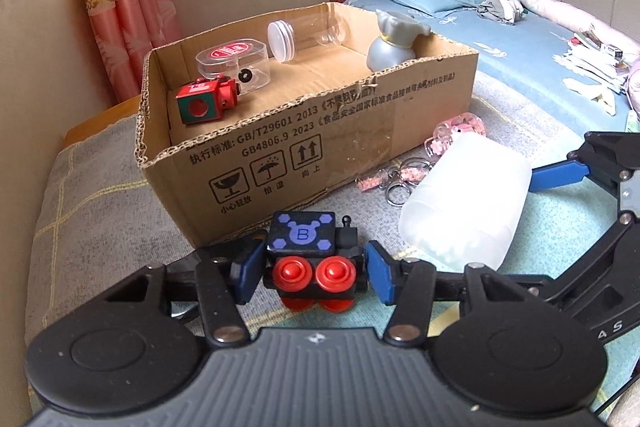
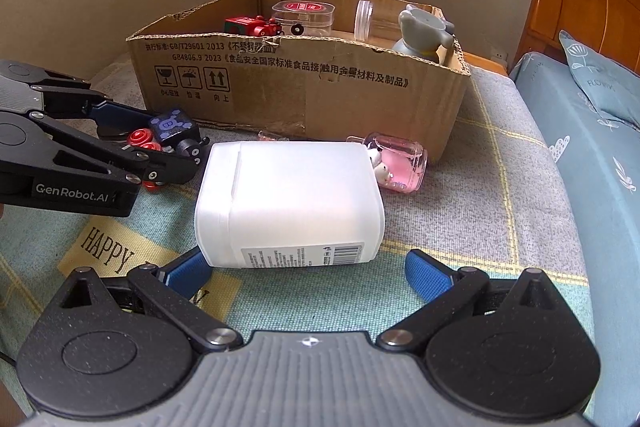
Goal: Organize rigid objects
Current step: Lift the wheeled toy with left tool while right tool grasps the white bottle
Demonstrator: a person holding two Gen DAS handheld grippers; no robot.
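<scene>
Before the cardboard box (image 1: 304, 147), on the patterned blanket (image 1: 100, 211), my left gripper (image 1: 314, 273) has its blue pads (image 1: 248, 273) spread to either side of a small black toy block (image 1: 316, 259); from the left wrist view there is a thin gap on each side, so I am straddling it, not clamping it. Its top face shows a lilac bear head with the letter "B", and two red buttons sit on the face toward me. My right gripper (image 2: 304, 269) is spread wide and released, its pads flanking the near end of a frosted white plastic container (image 2: 288, 203) that lies on its side in front of the box; a white label with fine print and a barcode faces me, too small to read. My left tool's arm carries the mark "GenRobot.AI".

The box front reads "GB/T29601 2013" and "GB4806.9 2023", with fragile, keep-dry and this-way-up symbols captioned in Chinese. Inside the box lie a red toy block (image 1: 206, 101), a clear case with a red label (image 1: 232, 65), a clear jar with a white lid (image 1: 304, 35) on its side, and a grey figurine bottle (image 1: 394, 41). Against the box's front wall, beside the white container, rests a pink clear trinket (image 2: 396, 167), with keyrings (image 1: 396, 187) near it. Blanket lettering near me says "HAPPY".
</scene>
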